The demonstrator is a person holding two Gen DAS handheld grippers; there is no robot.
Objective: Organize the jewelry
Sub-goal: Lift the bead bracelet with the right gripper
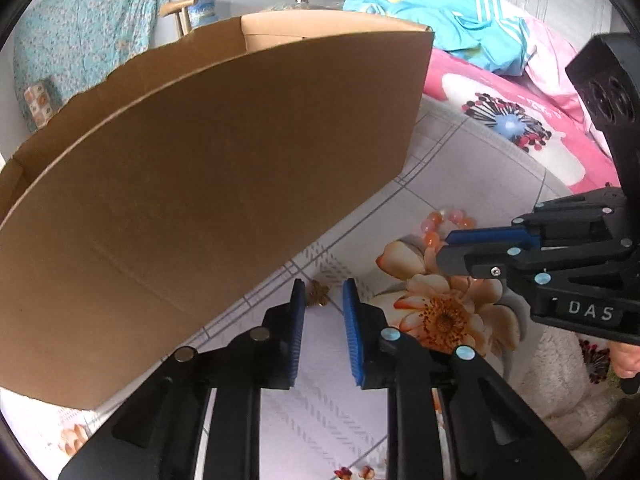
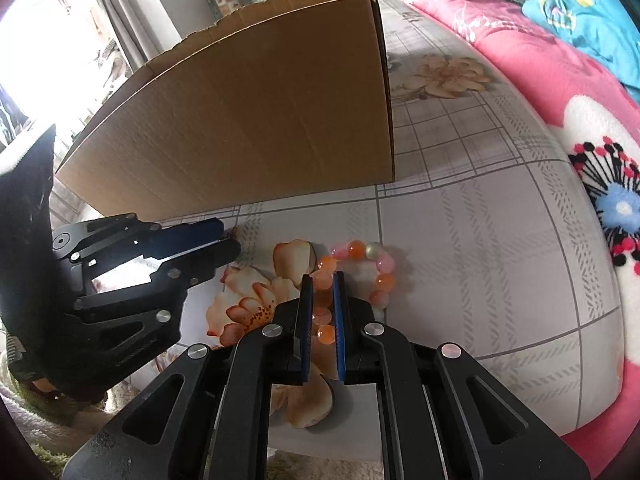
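Note:
A bracelet of orange, pink and pale beads (image 2: 362, 266) lies on the flowered sheet; it also shows in the left wrist view (image 1: 444, 222). My right gripper (image 2: 323, 280) is around the bracelet's near side, jaws narrowly apart with beads between them, pads not visibly pressing. It shows in the left wrist view (image 1: 446, 250) from the side. My left gripper (image 1: 323, 292) is open, with a small gold-brown ornament (image 1: 319, 294) on the sheet between its tips. In the right wrist view the left gripper (image 2: 228, 236) sits at the box's foot.
A large open cardboard box (image 1: 224, 168) stands on the bed just left of and behind both grippers, also in the right wrist view (image 2: 248, 120). A pink flowered blanket (image 2: 560, 92) and blue bedding (image 1: 452, 28) lie to the right. A fluffy white rug (image 1: 560, 376) is below.

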